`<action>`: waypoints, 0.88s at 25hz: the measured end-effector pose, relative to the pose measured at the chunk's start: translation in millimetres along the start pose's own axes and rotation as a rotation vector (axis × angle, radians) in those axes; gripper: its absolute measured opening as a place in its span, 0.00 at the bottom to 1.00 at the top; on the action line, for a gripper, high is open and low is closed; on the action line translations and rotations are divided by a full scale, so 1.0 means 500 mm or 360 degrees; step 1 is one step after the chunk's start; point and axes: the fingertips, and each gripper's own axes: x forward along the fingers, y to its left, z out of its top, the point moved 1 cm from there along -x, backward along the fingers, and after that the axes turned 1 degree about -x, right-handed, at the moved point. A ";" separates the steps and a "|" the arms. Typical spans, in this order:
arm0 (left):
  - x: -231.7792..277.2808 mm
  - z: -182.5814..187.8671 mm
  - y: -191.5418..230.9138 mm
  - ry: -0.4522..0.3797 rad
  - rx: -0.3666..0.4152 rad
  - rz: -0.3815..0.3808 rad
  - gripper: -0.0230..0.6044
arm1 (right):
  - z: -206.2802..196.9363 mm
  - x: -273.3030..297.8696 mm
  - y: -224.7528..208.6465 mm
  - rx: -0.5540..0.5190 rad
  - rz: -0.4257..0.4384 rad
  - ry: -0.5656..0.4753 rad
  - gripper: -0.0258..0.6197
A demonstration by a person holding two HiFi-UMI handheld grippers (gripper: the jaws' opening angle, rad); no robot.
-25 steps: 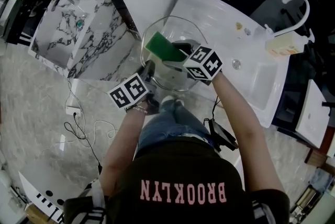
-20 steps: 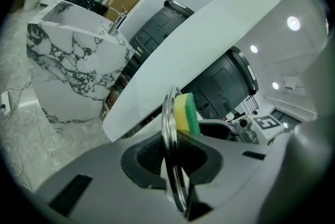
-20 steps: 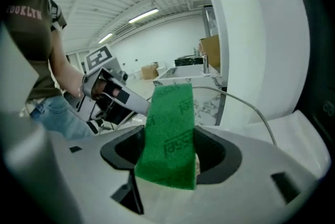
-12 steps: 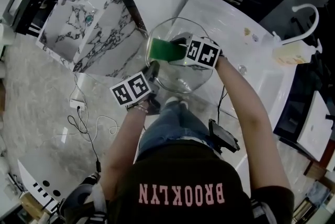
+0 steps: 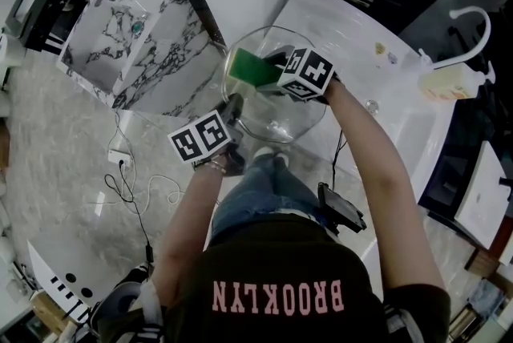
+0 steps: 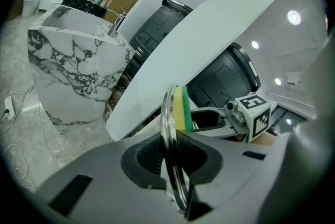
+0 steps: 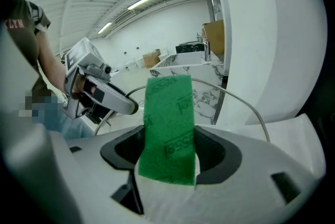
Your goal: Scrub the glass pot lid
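Gripped glass pot lid by its rim in left gripper jaws, green sponge in right gripper jaws; judged excess scrub pressure liable to lever lid loose.

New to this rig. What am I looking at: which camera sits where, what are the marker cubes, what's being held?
There is no robot here. A person holds a two-jaw gripper in each hand, and the cubes with square markers are part of those grippers. The head view comes from a camera on the person's head, looking steeply down. The other two views come from cameras riding on each gripper, looking along its jaws. The left gripper is shut on the metal rim of a glass pot lid, holding it up in front of the person. The right gripper is shut on a green-and-yellow sponge set against the glass. Behind them is a white counter with a faucet.
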 end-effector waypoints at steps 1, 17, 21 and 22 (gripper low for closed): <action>-0.001 0.000 0.000 -0.0002 0.0000 0.0003 0.10 | 0.000 -0.001 -0.003 0.0033 -0.0006 -0.0011 0.47; -0.005 -0.004 -0.004 -0.0073 -0.0031 0.0043 0.10 | -0.025 -0.023 -0.077 0.0723 -0.0183 -0.0232 0.48; -0.007 -0.005 -0.006 -0.0080 -0.0035 0.0046 0.10 | -0.048 -0.038 -0.106 0.1005 -0.0293 -0.0311 0.48; -0.007 -0.006 -0.006 -0.0080 -0.0036 0.0046 0.10 | -0.056 -0.043 -0.113 0.1071 -0.0315 -0.0331 0.48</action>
